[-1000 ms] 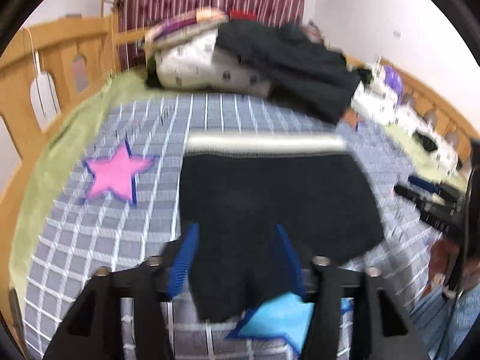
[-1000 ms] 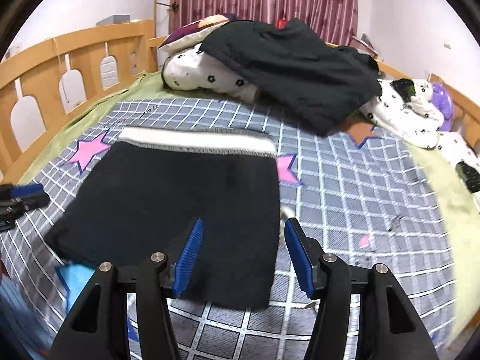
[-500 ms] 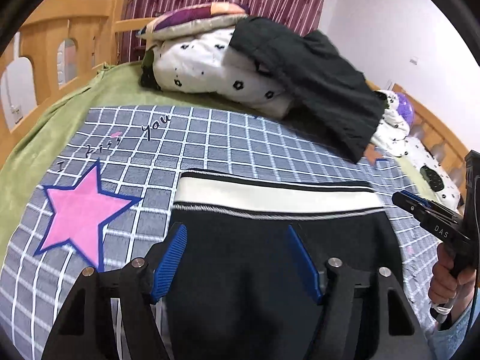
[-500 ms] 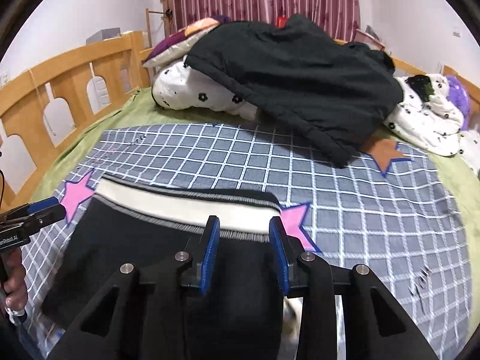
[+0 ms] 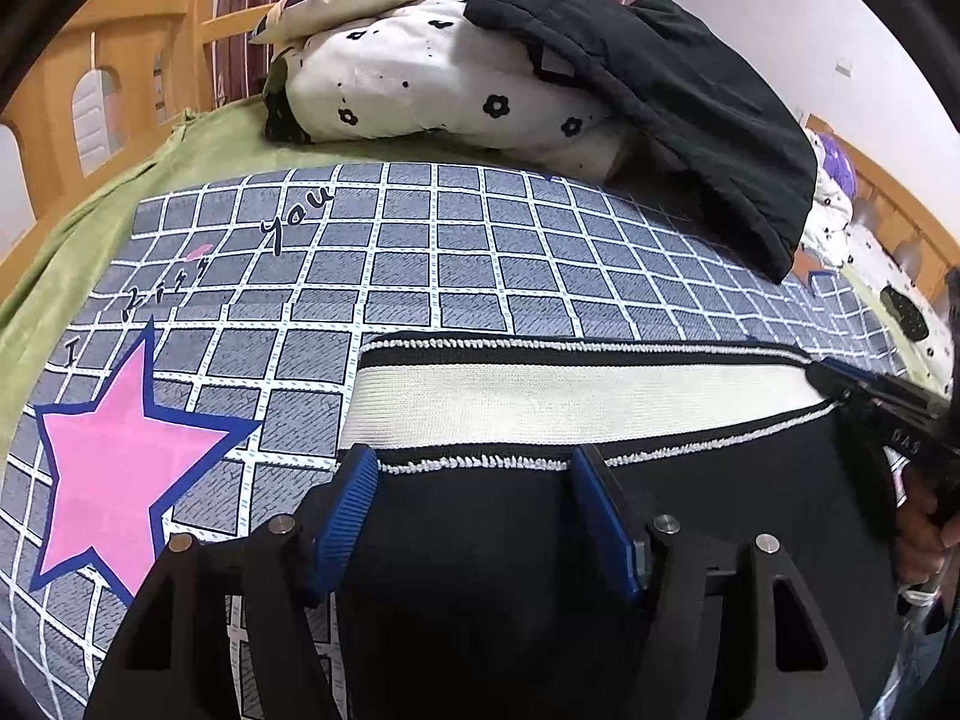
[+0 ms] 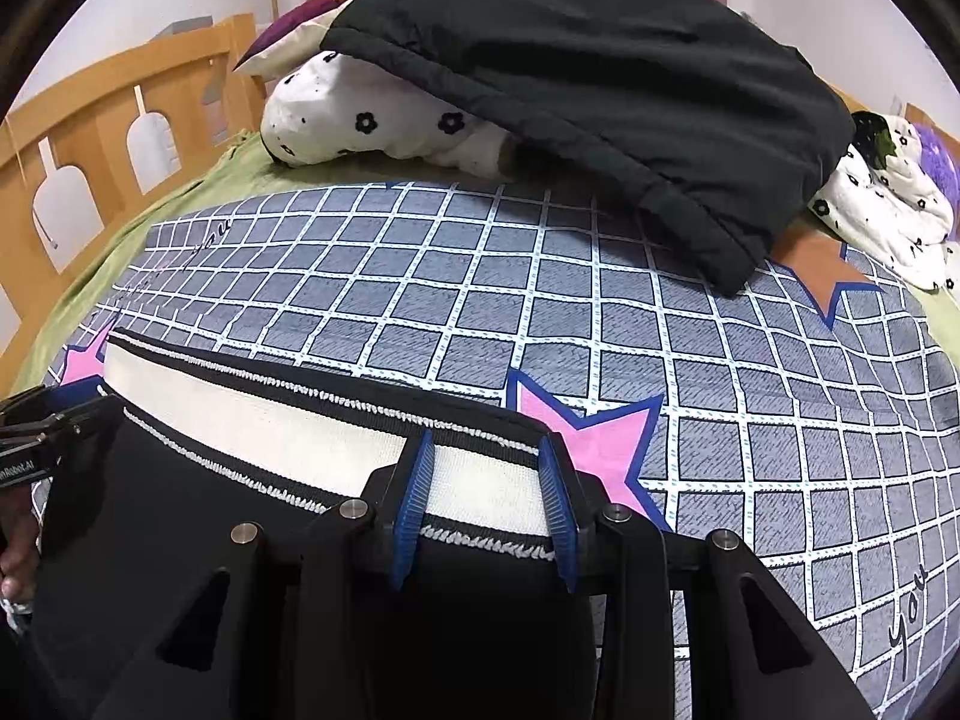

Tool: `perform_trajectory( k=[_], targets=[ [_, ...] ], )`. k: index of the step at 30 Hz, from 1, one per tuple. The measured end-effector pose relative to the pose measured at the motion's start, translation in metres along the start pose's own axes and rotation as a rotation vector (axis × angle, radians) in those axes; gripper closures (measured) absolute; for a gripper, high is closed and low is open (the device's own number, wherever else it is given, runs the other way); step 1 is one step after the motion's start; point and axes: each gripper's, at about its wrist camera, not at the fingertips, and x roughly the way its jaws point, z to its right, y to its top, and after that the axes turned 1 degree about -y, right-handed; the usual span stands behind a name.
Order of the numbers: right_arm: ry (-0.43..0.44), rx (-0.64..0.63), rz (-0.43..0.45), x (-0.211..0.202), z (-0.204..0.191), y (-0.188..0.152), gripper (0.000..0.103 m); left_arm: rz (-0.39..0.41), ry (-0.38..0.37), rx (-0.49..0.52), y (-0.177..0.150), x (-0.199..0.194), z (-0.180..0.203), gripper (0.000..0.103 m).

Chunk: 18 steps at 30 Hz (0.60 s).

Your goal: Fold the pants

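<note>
We hold both grippers tilted steeply down over the black pants (image 5: 492, 546), which lie flat on the grid-patterned bedspread (image 5: 420, 252) with the white waistband (image 5: 570, 402) at the far edge. Our left gripper (image 5: 474, 498) hangs near the waistband's left end, its jaws spread and just widened, over the cloth without pinching it. Our right gripper (image 6: 486, 480) straddles the waistband's right corner; its jaws have just narrowed, but we cannot tell whether they press the fabric
</note>
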Motion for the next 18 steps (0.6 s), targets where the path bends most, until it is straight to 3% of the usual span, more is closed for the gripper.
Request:
perform_trajectory(
  k=[2, 5, 10, 18],
  targets=[
    [-0.015, -0.011, 0.006, -0.0011, -0.0035, -0.0006, 0.069, -0.003, 0.002, 0.027, -0.0007, 0.0031, 0.0046, 0.028],
    [-0.025, -0.018, 0.017, -0.0036, -0.0067, -0.0014, 0.069, -0.002, 0.016, 0.047, -0.0002, 0.0047, 0.0072, 0.025],
    [0.021, 0.017, 0.0, -0.0023, 0.0018, 0.0015, 0.066, 0.002, 0.009, 0.042, -0.0003, 0.0034, 0.006, 0.025],
    [-0.004, -0.007, 0.017, -0.0043, -0.0039, -0.0004, 0.067, 0.003, -0.006, 0.03, -0.0009, 0.0027, 0.0038, 0.025]
  ],
)
